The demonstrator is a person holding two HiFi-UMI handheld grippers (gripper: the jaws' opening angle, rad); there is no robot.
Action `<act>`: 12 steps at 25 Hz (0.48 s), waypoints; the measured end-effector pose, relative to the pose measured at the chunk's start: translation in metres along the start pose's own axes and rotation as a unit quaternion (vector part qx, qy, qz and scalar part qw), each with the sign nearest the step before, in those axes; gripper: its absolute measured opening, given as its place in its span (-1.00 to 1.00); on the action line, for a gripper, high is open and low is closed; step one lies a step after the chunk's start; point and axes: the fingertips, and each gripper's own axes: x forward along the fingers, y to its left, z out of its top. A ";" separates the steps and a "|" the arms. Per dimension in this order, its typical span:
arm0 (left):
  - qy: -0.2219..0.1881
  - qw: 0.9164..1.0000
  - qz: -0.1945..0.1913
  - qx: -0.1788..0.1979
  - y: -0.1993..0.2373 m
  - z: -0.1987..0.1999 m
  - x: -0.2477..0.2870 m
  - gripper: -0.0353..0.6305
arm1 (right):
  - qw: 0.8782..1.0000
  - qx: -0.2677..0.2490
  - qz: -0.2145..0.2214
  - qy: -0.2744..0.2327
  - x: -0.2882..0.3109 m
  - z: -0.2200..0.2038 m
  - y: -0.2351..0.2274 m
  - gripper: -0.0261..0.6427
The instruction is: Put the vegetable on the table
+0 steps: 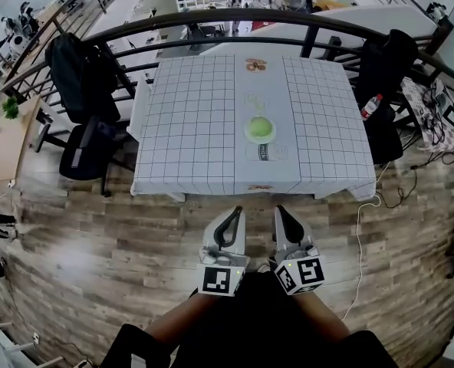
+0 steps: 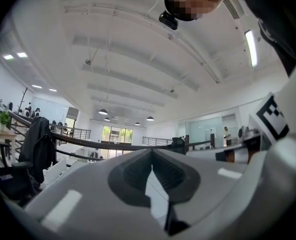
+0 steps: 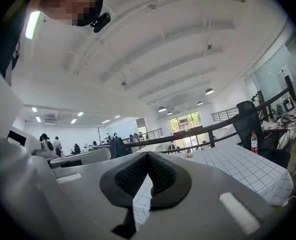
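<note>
White gridded table w/ green vegetable, wood floor, railing behind

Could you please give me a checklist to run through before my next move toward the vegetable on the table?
1. Left gripper empty: ok, jaws together with nothing between them.
2. Right gripper empty: ok, jaws together with nothing held.
3. Jaws ready for a grasp: not ok, both are shut.
4. Green vegetable in view: ok, it sits on the middle strip of the table.
5. Grippers at the table: not ok, both are short of its near edge, over the wooden floor.
6. What lies directly under the vegetable: cannot tell, it is too small in the head view.
</note>
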 end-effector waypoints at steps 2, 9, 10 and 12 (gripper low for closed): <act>-0.003 1.000 -0.001 0.001 0.004 0.002 0.001 -0.87 | 1.000 -0.003 -0.002 -0.001 0.004 0.002 0.003 -0.93; -0.013 1.000 -0.009 0.000 0.010 0.007 0.008 -0.87 | 1.000 -0.012 -0.008 -0.014 0.011 0.005 0.006 -0.93; -0.013 1.000 -0.011 0.000 0.010 0.007 0.008 -0.87 | 1.000 -0.012 -0.008 -0.014 0.012 0.005 0.006 -0.93; -0.013 1.000 -0.013 -0.001 0.010 0.007 0.009 -0.87 | 1.000 -0.013 -0.009 -0.013 0.012 0.005 0.007 -0.93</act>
